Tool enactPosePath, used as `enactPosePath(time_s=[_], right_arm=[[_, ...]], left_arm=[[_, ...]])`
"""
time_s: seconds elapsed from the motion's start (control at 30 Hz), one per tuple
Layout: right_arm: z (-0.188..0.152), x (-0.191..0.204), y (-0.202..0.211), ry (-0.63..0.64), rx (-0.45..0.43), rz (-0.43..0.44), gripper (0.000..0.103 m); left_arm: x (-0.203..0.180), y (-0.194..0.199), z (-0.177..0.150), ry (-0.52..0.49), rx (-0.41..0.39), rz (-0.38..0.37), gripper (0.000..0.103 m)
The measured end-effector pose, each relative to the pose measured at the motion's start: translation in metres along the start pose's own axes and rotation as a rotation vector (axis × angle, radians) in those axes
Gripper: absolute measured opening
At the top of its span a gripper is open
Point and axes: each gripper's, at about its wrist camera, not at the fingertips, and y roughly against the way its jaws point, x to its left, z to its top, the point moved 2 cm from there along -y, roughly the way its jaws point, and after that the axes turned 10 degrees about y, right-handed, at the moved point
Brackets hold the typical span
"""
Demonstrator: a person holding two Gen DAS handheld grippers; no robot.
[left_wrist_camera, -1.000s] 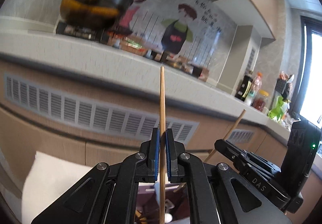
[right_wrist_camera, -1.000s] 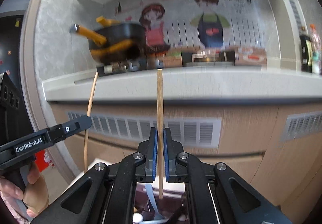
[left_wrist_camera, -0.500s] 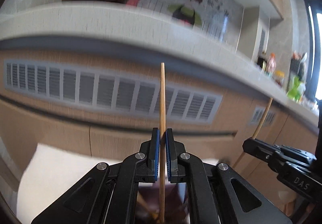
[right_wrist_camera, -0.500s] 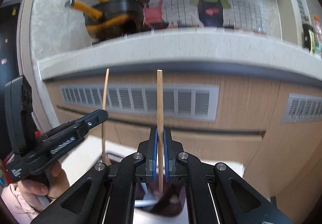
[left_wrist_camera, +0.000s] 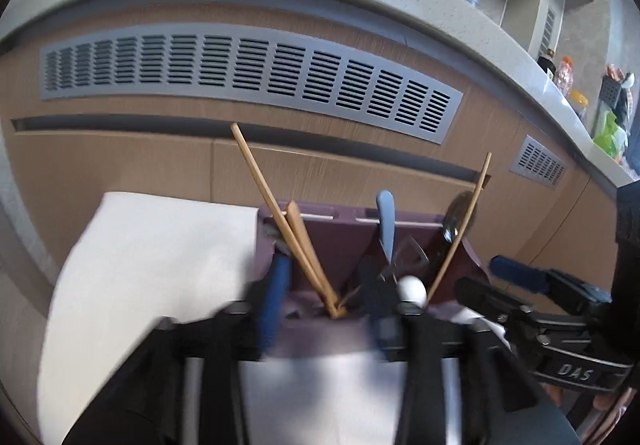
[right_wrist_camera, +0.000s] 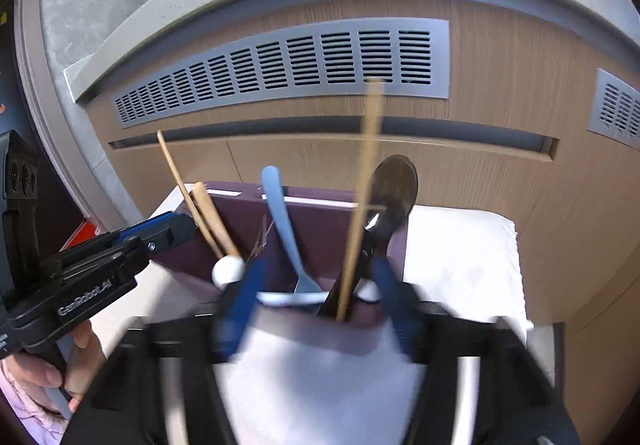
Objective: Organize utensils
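Now both claws spread wide over a purple holder (left_wrist_camera: 328, 233) on a white cloth (left_wrist_camera: 160, 257), gripping nothing. Left claw (left_wrist_camera: 328, 309) blurred, blue pads apart, straddling the holder's left compartment. Two chopsticks (left_wrist_camera: 280, 221) leaning there, tips down inside, tops tilted left. Blue spoon (left_wrist_camera: 386, 221) upright in the middle compartment beside a white-knobbed utensil (left_wrist_camera: 412, 289). Right claw (right_wrist_camera: 316, 293) likewise blurred and apart around the right compartment. One chopstick (right_wrist_camera: 362, 197) standing loose between its pads, touching neither, leaning against a black ladle (right_wrist_camera: 394, 185). Wooden cabinet with grey vent (right_wrist_camera: 280, 65) behind the holder.
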Motion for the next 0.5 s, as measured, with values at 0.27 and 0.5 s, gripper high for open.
enactPosePath(time_s=[0.27, 0.5], right_arm=[[-0.023, 0.031, 0.082, 0.006, -0.084, -0.023, 0.091], [-0.063, 0.059, 0.139, 0.004, -0.095, -0.056, 0.095]], left_arm=[[-0.011, 0.085, -0.029, -0.061, -0.045, 0.058, 0.073], [-0.01, 0.155, -0.071, -0.105, -0.106, 0.15, 0.094]])
